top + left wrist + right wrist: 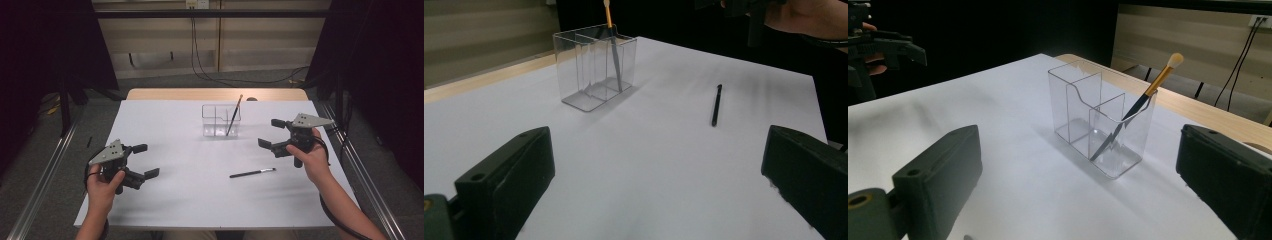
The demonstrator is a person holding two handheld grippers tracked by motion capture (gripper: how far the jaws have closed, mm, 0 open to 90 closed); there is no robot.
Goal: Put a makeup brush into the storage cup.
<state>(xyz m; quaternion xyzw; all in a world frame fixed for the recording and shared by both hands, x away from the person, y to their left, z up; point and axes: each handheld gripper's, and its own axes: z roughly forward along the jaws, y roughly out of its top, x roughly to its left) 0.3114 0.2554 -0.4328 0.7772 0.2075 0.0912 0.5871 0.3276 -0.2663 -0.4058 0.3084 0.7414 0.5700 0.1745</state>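
Observation:
A clear plastic organizer (212,119) with several compartments stands at the table's far middle. A brush (234,114) with a gold ferrule and black handle leans in its right compartment. A second thin black brush (252,173) lies flat on the white table, nearer the right side. My left gripper (146,160) hovers open at the front left, nothing between its jaws. My right gripper (270,133) is open at the right, just right of the organizer. In the left gripper view, the organizer (579,65) and lying brush (716,105) sit beyond my open left gripper (656,185). The right gripper view has the organizer (1073,105) and leaning brush (1143,102) just ahead of my open right gripper (1078,190).
The white table (190,200) has a wooden strip (215,94) along its far edge. Metal rails (45,170) run along both sides on the floor. Cables (200,65) hang on the back wall. The left gripper (893,45) appears far off in the right gripper view.

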